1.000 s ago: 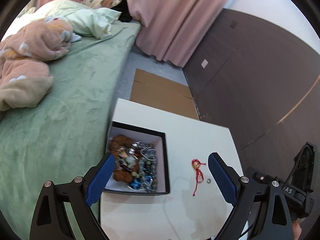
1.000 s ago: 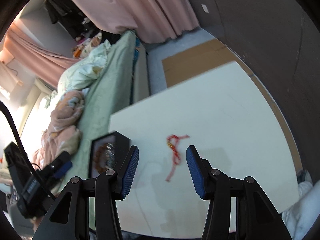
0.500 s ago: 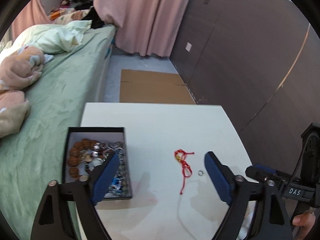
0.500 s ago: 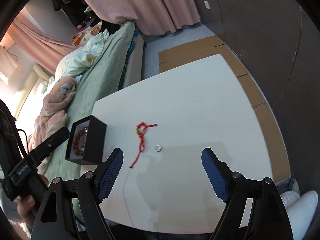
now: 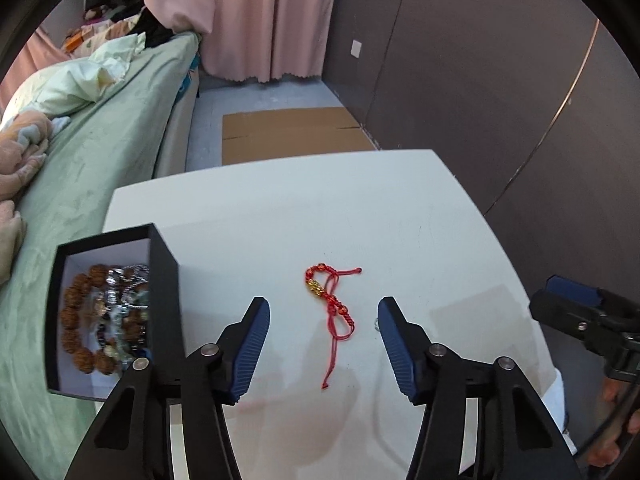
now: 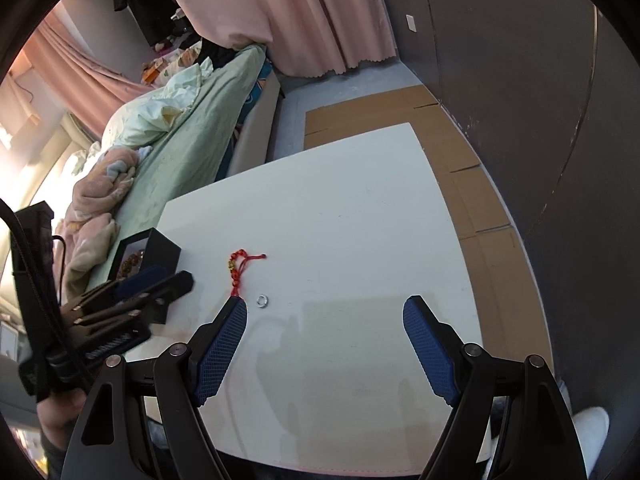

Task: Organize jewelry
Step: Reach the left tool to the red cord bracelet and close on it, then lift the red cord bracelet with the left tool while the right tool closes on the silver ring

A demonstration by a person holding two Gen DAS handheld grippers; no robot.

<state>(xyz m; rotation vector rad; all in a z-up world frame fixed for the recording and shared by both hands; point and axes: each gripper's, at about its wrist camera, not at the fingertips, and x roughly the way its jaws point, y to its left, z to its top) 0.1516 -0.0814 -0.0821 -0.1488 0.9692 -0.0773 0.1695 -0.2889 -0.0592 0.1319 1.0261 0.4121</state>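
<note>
Both claws spread and empty: left gripper point(image 5: 324, 340) lined up over red bracelet point(image 5: 330, 304) for box point(image 5: 160, 276), right gripper point(image 6: 324, 344) near ring point(image 6: 262, 300).

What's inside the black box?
The black box holds a brown bead bracelet and a tangle of silvery and dark beaded pieces. Its near wall and the pile itself hide whatever lies underneath.

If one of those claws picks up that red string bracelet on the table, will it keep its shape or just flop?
The red cord bracelet will probably flop: it lies in loose loops with a thin tail trailing off. It looks light, so a push would likely drag it across the white table rather than roll it. The gold bead may weigh one end down.
</note>
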